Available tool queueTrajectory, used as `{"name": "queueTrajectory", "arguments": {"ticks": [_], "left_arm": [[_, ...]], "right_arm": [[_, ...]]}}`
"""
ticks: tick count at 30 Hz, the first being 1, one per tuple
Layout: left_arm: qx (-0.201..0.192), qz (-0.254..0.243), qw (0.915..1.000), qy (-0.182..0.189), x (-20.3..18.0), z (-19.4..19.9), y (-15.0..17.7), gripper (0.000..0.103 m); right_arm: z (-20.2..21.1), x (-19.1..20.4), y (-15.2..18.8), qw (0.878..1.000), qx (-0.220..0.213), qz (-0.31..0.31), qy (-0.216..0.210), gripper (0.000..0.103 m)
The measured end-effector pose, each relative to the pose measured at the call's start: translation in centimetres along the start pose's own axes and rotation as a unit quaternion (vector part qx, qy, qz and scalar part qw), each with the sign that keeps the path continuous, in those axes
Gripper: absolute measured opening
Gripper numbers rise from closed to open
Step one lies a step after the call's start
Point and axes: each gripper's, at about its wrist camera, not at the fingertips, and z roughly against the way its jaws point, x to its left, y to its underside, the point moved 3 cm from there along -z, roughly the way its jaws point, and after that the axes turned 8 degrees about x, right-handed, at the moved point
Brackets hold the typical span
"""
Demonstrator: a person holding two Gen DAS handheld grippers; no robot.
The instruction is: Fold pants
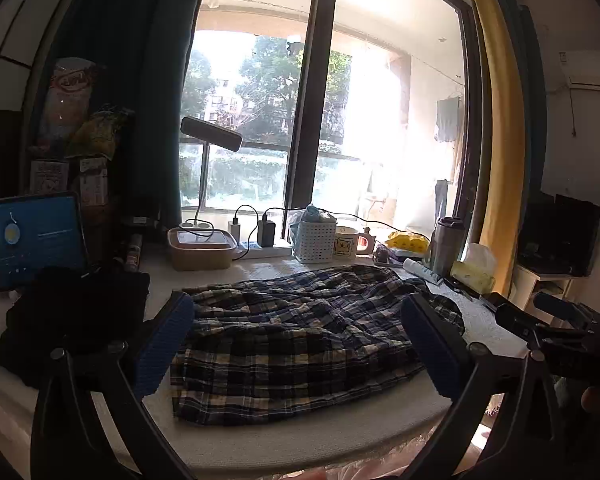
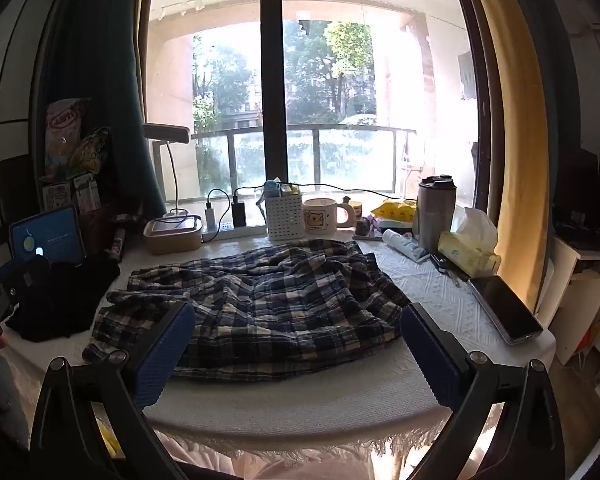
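My left gripper is spread wide, its blue pads framing the cloth with nothing between them. My right gripper stands equally wide and likewise has hold of nothing. Both hang just short of the table's near edge.

The plaid pants lie crumpled and flat on the white textured table cover, at the middle of the table and close to its near edge. A dark garment lies heaped at their left, just beside them.

Containers along the window side:
- White perforated basket: holds several upright items, a blue-capped one among them; I cannot identify them further.
- Cream mug with a bear print, just right of the basket; contents not visible.
- Beige lidded box, at the left, lid on; a lamp base and cord rest on top of it.
- Steel tumbler, lid on, upright at the right.
- Yellow tissue pack, a white tissue standing out of its top, just beside the tumbler.

A white tube lies at the tumbler's foot. A phone lies face up near the table's right edge. A tablet stands lit at the far left. A power strip with two chargers plugged in sits between box and basket.
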Motion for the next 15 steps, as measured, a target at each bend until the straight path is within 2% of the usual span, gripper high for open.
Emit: {"name": "queueTrajectory", "arguments": {"ticks": [8, 15], "left_arm": [[-0.002, -0.005, 1.0000, 0.004, -0.28, 0.19, -0.13, 0.102], [0.002, 0.011, 0.9999, 0.000, 0.38, 0.22, -0.29, 0.102]], "right_arm": [[-0.15, 0.23, 0.07, 1.000, 0.000, 0.001, 0.000, 0.103], [-0.30, 0.35, 0.21, 1.000, 0.003, 0.002, -0.001, 0.103]]}}
